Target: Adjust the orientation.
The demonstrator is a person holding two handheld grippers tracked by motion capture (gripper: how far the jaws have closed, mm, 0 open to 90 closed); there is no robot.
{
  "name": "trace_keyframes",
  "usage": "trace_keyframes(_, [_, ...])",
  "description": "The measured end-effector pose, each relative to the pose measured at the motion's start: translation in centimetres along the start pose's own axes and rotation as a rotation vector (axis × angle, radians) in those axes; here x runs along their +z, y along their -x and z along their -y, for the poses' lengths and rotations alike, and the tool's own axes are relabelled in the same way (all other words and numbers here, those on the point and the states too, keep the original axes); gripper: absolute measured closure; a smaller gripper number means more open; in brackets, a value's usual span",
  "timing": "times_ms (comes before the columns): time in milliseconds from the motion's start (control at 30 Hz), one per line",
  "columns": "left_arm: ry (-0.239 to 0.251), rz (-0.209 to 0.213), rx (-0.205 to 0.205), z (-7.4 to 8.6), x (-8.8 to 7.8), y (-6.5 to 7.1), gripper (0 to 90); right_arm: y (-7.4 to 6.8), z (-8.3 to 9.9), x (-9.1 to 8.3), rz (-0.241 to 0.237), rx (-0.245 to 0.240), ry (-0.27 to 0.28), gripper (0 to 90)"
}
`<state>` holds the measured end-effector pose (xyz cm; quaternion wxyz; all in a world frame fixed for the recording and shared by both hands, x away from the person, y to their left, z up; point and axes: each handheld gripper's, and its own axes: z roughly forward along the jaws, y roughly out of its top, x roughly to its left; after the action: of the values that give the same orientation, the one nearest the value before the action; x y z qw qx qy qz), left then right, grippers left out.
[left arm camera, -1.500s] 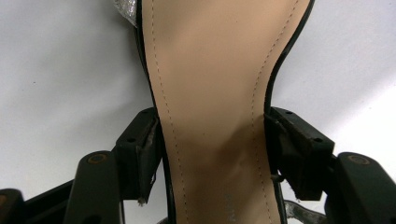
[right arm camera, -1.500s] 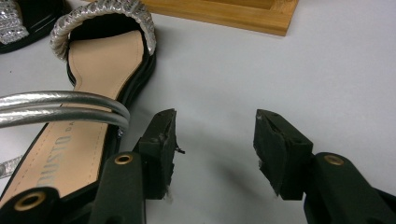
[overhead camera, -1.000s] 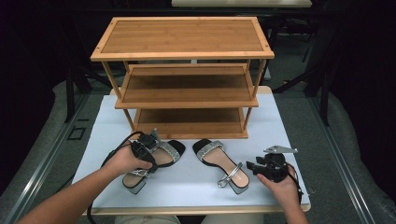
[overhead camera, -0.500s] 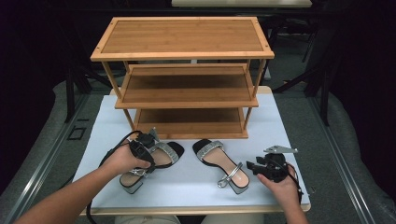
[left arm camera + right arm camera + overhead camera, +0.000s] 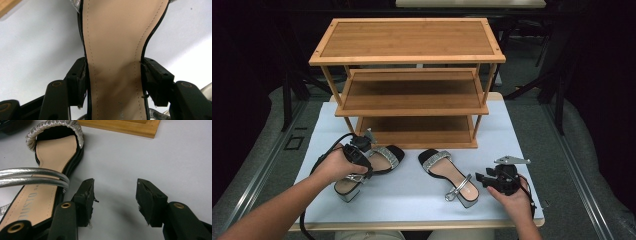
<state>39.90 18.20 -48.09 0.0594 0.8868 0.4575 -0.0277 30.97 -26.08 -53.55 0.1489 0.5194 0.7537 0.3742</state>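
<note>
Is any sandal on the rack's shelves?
No: both sandals, left and right, lie on the table before the rack.

2 sandals [image 5: 369,167] [image 5: 449,176] side by side on table [image 5: 512,130], in front of rack [image 5: 409,82].

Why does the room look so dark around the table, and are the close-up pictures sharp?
High view: light falls on the white table and wooden rack; the surroundings stay near black, slightly soft. Left gripper view: sandal insole sharp, stitching visible. Right gripper view: the open right claw casts a soft shadow on the table; the silver strap shows glare.
</note>
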Motion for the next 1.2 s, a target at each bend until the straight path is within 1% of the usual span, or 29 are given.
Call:
trace_keyframes(33, [-0.002, -0.001, -0.006, -0.1, 0.0, -0.1, 41.8, 0.0, 0.0, 0.0, -0.001, 0.000, 0.000, 48.7])
trace_keyframes(67, [0.002, 0.000, -0.024, -0.2, 0.1, -0.1, 41.8, 0.0, 0.0, 0.0, 0.000, 0.001, -0.001, 48.7])
trace_keyframes(100, [0.005, 0.001, -0.053, -0.4, 0.1, -0.2, 41.9, 0.0, 0.0, 0.0, -0.001, 0.001, -0.001, 48.7])
trace_keyframes(167, [0.011, -0.015, -0.106, -1.0, 0.3, -0.3, 41.8, 0.0, 0.0, 0.1, -0.004, -0.001, -0.003, 48.7])
trace_keyframes(233, [0.028, -0.023, -0.142, -1.5, 0.5, -0.3, 41.9, 0.0, 0.0, 0.1, -0.004, -0.003, -0.005, 48.7])
trace_keyframes(300, [0.047, -0.019, -0.169, -1.9, 0.6, -0.4, 41.9, -0.1, 0.0, 0.1, -0.001, -0.005, -0.005, 48.7])
trace_keyframes(400, [0.064, 0.006, -0.224, -2.7, 0.8, -0.6, 41.9, 0.0, 0.1, 0.2, -0.003, -0.003, -0.005, 48.7])
trace_keyframes(467, [0.072, 0.004, -0.245, -3.0, 1.0, -0.6, 41.8, 0.0, 0.1, 0.2, -0.008, -0.003, -0.005, 48.7])
trace_keyframes(533, [0.078, -0.007, -0.248, -3.4, 1.2, -0.6, 41.9, 0.0, 0.1, 0.2, -0.009, -0.005, -0.005, 48.7])
trace_keyframes(600, [0.083, -0.014, -0.263, -3.7, 1.6, -0.7, 41.9, 0.0, 0.1, 0.2, -0.010, -0.003, -0.005, 48.7])
trace_keyframes(667, [0.086, -0.023, -0.267, -4.0, 1.9, -0.8, 41.8, -0.1, 0.1, 0.2, -0.009, -0.004, -0.005, 48.7])
trace_keyframes(800, [0.108, -0.027, -0.301, -4.2, 2.4, -0.9, 41.8, -0.1, 0.1, 0.3, -0.011, -0.008, -0.006, 48.7])
trace_keyframes(833, [0.102, -0.024, -0.299, -4.2, 2.5, -1.0, 41.8, -0.1, 0.1, 0.3, -0.012, -0.013, -0.004, 48.7])
trace_keyframes(900, [0.108, -0.024, -0.301, -4.1, 2.8, -1.1, 41.8, -0.1, 0.1, 0.3, -0.011, -0.014, -0.005, 48.6])
trace_keyframes(933, [0.100, -0.024, -0.297, -4.1, 2.9, -1.2, 41.8, -0.1, 0.1, 0.3, -0.011, -0.013, -0.005, 48.6])
trace_keyframes(1067, [0.104, -0.020, -0.293, -4.0, 2.8, -1.2, 41.6, -0.2, 0.1, 0.4, -0.013, -0.014, -0.008, 48.4])
trace_keyframes(1167, [0.114, -0.030, -0.277, -3.8, 2.7, -1.0, 41.1, -0.2, 0.1, 0.3, -0.014, -0.014, -0.008, 48.4])
trace_keyframes(1200, [0.108, -0.028, -0.270, -3.8, 2.6, -1.0, 40.9, -0.3, 0.1, 0.3, -0.012, -0.014, -0.008, 48.4])
